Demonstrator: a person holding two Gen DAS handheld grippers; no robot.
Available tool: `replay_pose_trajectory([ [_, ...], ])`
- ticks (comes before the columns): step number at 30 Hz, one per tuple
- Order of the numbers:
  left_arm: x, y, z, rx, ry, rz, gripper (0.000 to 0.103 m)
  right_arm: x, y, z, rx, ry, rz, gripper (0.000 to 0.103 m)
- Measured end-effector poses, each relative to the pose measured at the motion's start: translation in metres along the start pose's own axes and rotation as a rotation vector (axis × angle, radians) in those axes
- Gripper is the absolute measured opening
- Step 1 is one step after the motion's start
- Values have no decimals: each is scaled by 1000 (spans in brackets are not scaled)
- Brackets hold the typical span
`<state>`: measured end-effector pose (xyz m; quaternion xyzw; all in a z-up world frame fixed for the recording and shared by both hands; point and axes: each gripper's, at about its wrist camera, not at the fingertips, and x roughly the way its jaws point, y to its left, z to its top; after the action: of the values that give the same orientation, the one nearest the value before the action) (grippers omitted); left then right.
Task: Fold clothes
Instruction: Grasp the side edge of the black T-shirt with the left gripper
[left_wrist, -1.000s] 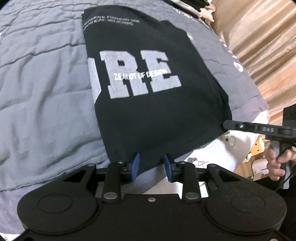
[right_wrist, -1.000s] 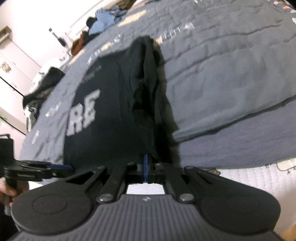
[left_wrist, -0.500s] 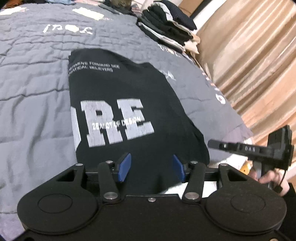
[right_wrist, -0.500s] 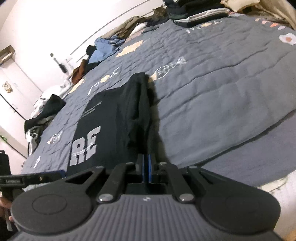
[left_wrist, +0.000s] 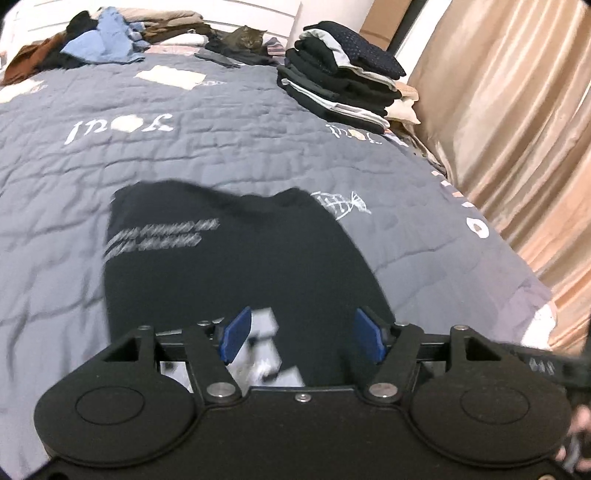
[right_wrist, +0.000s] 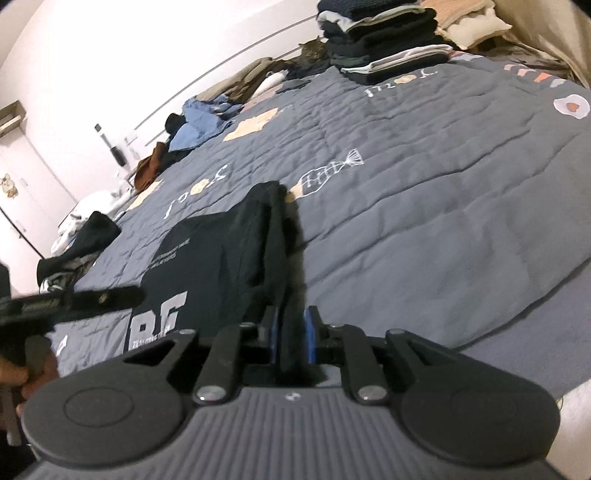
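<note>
A grey quilted bed (left_wrist: 258, 122) bears a black T-shirt (left_wrist: 236, 266) and folded stack (left_wrist: 343, 88).

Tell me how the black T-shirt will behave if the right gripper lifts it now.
Probably floppy: the T-shirt bunches into soft ridges ahead of the right gripper, which holds a fold of it. Lifted from that one edge it would likely sag and unfold, since the left gripper is open and grips nothing. It looks light, and should drag over the quilt easily.

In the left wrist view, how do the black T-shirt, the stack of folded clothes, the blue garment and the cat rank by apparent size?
Largest to smallest:
1. Black T-shirt, though it lies nearest the camera.
2. Stack of folded clothes.
3. Blue garment.
4. Cat, farthest and partly hidden, so its true size is unsure.
</note>
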<state>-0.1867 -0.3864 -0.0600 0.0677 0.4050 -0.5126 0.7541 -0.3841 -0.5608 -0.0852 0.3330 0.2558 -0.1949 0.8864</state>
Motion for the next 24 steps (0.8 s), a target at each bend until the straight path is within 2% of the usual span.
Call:
replay_pose_trajectory([
  [5,44,-22,31,35,17,63,62,-3,-3,7,13,-31,23,25],
  [10,85,-30,51,9,65,113,62,1,-8,14,37,-31,25,28],
  [13,106,-30,56,-18,100,114,62,0,-8,17,43,-38,39,29],
  [17,130,-33,53,-1,150,185,63,0,-8,19,50,-39,59,30],
  [19,131,-32,49,13,127,185,57,1,-8,20,55,-37,64,30],
  [21,125,-23,46,-40,100,133,25,0,-8,20,59,-35,67,30],
  [22,120,-17,44,-78,88,102,21,0,-8,20,60,-35,67,30],
  [23,116,-11,42,-114,75,73,13,0,-8,20,61,-34,67,30],
  [24,110,-7,40,-139,58,52,11,0,-9,21,64,-34,67,31],
])
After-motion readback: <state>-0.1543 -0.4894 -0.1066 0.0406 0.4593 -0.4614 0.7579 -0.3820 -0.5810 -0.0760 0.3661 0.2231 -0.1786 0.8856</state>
